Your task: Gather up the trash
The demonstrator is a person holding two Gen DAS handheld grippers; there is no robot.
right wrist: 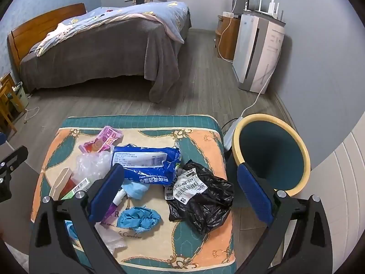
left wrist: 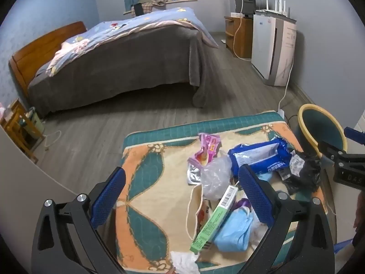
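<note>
We held both claws released, jaws spread as wide as they go and gripping nothing, tilted down over the litter. The right gripper (right wrist: 180,191) hung above the patterned cushion (right wrist: 200,137), framing the black plastic bag (right wrist: 205,205) with its white shipping label, which lay nearest the cushion's edge at about three o'clock. We judged that bag the natural first pick, since the waste bin (right wrist: 271,155) stood on the floor just beside that edge, at two o'clock from the claw, its mouth tipped toward us so a short swing could drop things in.

The left gripper (left wrist: 182,196) hovered over the other half of the heap: the green box (left wrist: 214,219) and the blue face mask (left wrist: 235,230) lay between its jaws, untouched. Farther out, at twelve o'clock, sat the clear plastic wrap (left wrist: 214,175), the pink snack wrapper (left wrist: 207,148) and, at one o'clock, the blue wipes pack (left wrist: 257,157). A crumpled blue glove (right wrist: 141,219) lay near the right claw's left jaw.

All the trash seemed gathered on the cushion so both claws could reach it; none appeared binned yet, though we could not see the bin's bottom.
</note>
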